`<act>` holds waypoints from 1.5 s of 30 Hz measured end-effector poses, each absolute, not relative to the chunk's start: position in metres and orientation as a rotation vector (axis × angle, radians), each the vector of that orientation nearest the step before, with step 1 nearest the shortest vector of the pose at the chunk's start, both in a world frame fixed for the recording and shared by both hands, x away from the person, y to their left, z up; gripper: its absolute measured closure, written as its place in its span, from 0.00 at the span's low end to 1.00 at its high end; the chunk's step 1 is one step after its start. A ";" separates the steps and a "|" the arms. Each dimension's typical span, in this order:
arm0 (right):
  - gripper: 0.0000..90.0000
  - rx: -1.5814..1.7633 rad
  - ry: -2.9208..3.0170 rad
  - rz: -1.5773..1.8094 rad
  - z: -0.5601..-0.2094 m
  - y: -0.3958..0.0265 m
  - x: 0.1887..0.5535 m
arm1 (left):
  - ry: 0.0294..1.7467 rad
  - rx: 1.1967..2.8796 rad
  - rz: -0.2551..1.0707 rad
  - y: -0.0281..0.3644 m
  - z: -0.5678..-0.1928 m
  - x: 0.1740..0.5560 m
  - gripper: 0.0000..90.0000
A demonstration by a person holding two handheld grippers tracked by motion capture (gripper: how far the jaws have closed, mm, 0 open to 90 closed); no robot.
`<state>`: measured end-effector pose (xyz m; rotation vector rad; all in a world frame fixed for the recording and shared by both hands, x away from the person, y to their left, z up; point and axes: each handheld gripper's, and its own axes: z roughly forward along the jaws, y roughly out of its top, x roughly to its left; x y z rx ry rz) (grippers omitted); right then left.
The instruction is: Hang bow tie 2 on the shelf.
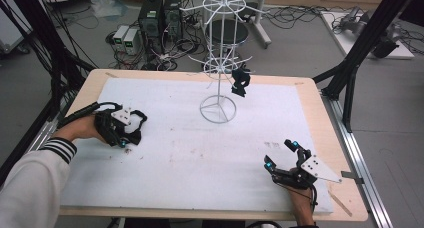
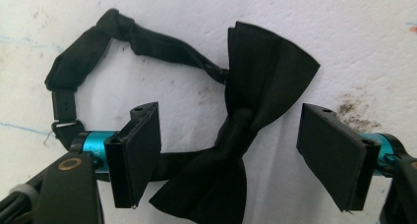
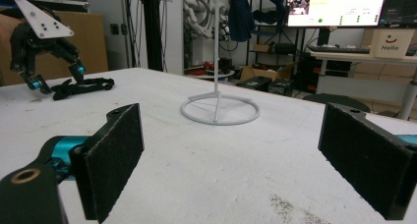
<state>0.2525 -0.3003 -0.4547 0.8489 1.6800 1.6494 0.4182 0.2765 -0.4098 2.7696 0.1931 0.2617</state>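
A black bow tie (image 2: 255, 106) with its strap looped to the left lies flat on the white mat (image 1: 200, 158) at the table's left. My left gripper (image 2: 236, 135) points down over it, one jaw on each side of the bow, pads clear of the cloth. In the high view this gripper (image 1: 124, 140) covers most of the tie (image 1: 135, 137). My right gripper (image 1: 280, 154) rests low near the front right of the mat, jaws wide apart and empty (image 3: 236, 135). From there I see the left gripper (image 3: 56, 84) and the tie (image 3: 83, 86) far off.
A white wire display stand (image 1: 218, 53) rises from a ring base (image 1: 218, 109) at the mat's far middle. A second black bow tie (image 1: 240, 82) hangs from one of its lower arms. Computers and cables sit on the floor beyond the table.
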 end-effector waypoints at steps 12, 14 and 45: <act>0.10 0.849 1.676 1.648 -0.455 -0.300 0.252 | 0.196 2.771 0.260 0.278 -0.411 0.418 0.46; 0.10 0.847 1.675 1.646 -0.455 -0.300 0.253 | 0.202 2.769 0.241 0.278 -0.411 0.418 0.50; 0.10 0.847 1.673 1.646 -0.455 -0.300 0.252 | 0.227 2.748 0.182 0.275 -0.400 0.410 0.84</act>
